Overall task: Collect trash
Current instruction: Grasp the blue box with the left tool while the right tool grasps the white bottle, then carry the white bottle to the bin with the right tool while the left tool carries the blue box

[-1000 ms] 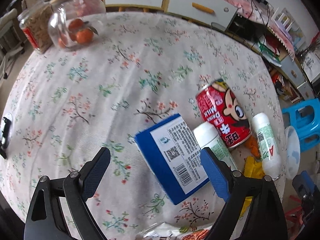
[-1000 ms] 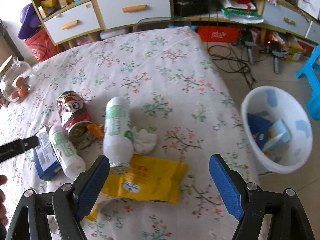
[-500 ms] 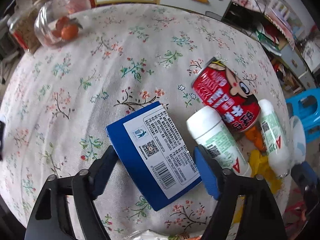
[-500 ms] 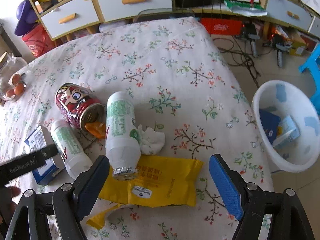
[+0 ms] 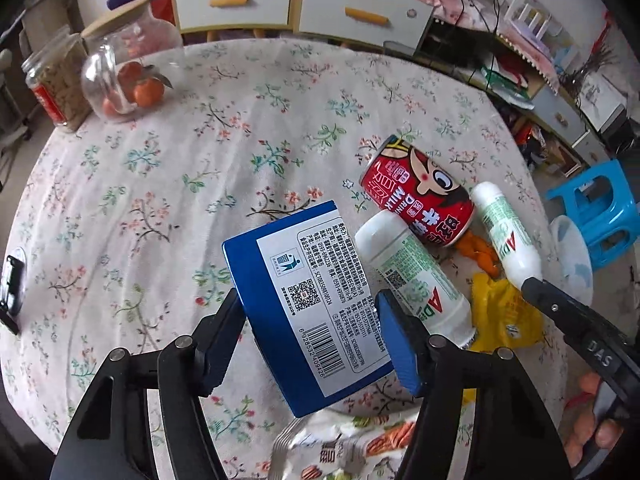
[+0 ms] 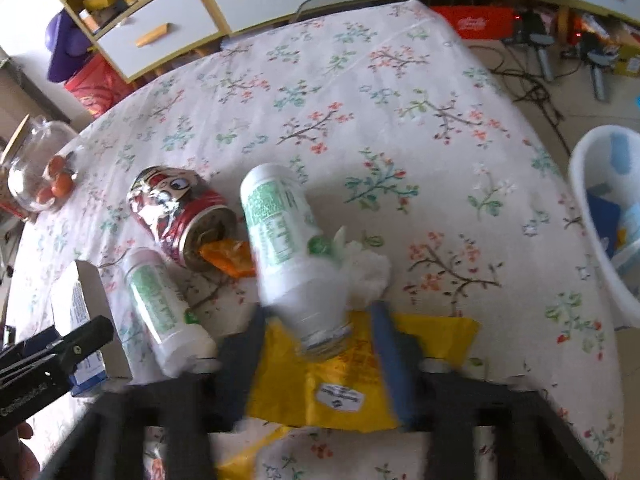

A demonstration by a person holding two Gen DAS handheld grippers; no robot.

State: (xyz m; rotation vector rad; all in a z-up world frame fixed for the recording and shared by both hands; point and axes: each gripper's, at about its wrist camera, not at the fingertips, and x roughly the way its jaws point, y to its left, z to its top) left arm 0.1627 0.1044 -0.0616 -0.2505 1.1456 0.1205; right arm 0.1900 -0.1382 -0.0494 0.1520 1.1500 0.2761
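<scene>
Left wrist view looks down on the counter (image 5: 168,184), covered in a floral cloth. On the floor off the counter's right edge stands a white bin (image 6: 596,216), and the right wrist view shows blue and pale cartons inside it. At the far left of the counter sit a tilted glass jar (image 5: 128,68) holding oranges and a second jar (image 5: 56,80) just left of it.

The blue carton (image 5: 304,308) is the biggest piece of trash, label side up, and the left claw (image 5: 310,332) has its blue pads pressed against its two long sides, holding it. Just right of the carton lies a white bottle with green print (image 5: 412,276), and beyond that a red cartoon milk can (image 5: 420,196) on its side, open end facing right. An orange wrapper (image 6: 228,256) lies at the can's mouth.

A second white bottle (image 6: 292,256) lies right of the can with its mouth toward the camera. The right claw (image 6: 316,348) straddles that mouth end with its pads narrowed around it; the view is motion-blurred, so whether the pads actually grip the bottle cannot be told. Under the bottle mouth lies a flat yellow packet (image 6: 360,384), and a crumpled white tissue (image 6: 368,272) touches the bottle's right side. A printed snack bag (image 5: 344,448) lies at the near edge, below the carton.
</scene>
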